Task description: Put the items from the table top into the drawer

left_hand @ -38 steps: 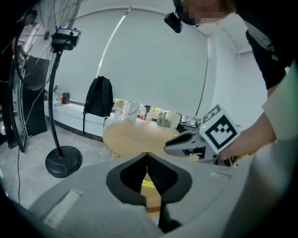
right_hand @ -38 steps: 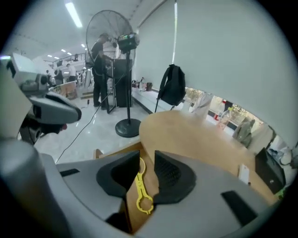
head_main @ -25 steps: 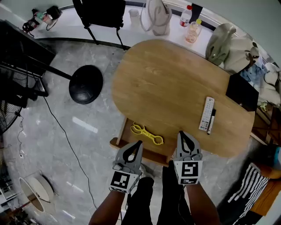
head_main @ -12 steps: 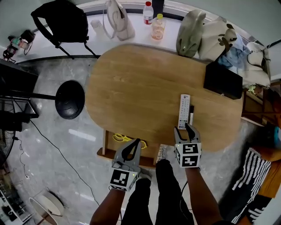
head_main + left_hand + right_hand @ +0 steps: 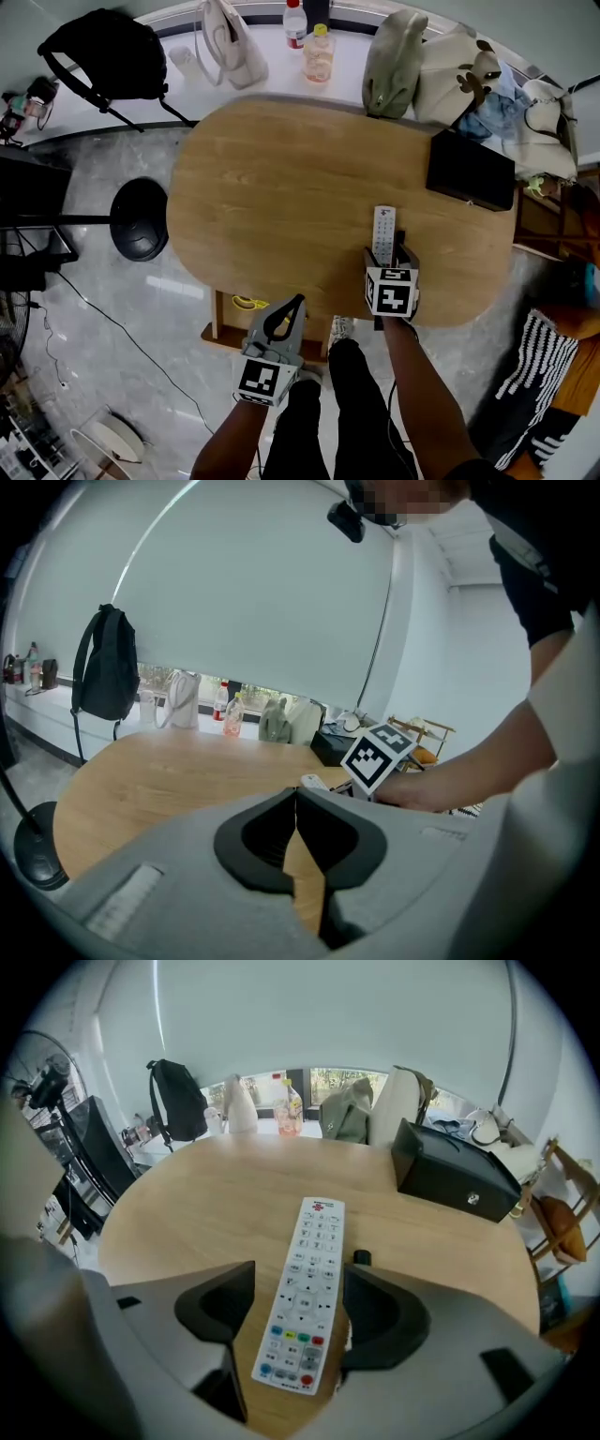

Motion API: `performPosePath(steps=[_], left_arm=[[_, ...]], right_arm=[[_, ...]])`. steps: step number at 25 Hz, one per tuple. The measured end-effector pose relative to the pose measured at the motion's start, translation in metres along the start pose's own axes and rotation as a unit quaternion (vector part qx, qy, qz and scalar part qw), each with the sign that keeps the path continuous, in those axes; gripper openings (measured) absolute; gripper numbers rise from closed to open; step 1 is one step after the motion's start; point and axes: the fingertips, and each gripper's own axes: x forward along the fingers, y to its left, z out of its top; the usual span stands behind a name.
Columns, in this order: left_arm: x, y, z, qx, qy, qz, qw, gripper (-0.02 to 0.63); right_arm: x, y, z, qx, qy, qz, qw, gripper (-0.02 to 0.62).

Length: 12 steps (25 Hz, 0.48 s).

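A white remote (image 5: 383, 229) lies on the oval wooden table (image 5: 281, 197) near its front edge, with a black pen (image 5: 361, 1257) close along its right side. My right gripper (image 5: 385, 255) points down over the remote's near end. Its jaws are opening, and the remote (image 5: 306, 1307) lies between the pads with a gap on both sides. My left gripper (image 5: 292, 307) is shut and empty, held low in front of the table by the open drawer (image 5: 223, 330). A yellow item (image 5: 246, 303) lies in that drawer.
A black box (image 5: 469, 171) sits on the table's right end. Bags (image 5: 394, 61) and bottles (image 5: 319, 52) line the ledge behind the table. A black backpack (image 5: 103, 56) and a round stand base (image 5: 139, 220) are to the left. The person's legs (image 5: 361, 412) are below the table edge.
My right gripper has moved forward from the table's front edge and dropped over the remote, and its jaws have gone from shut to wide apart. The left gripper stays shut near the drawer.
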Motion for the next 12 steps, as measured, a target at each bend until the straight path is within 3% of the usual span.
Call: performPosePath(steps=[6,12], left_arm=[[0.008,0.010,0.001,-0.003,0.004,0.005,1.0000,0.018],[0.003,0.037,0.001,-0.009,0.005,0.037,0.9993,0.018]], right_arm=[[0.021,-0.003,-0.009,0.009,0.044,-0.011,0.999,0.278],[0.026,-0.005,-0.014,0.026,0.058,-0.013,0.998,0.262]])
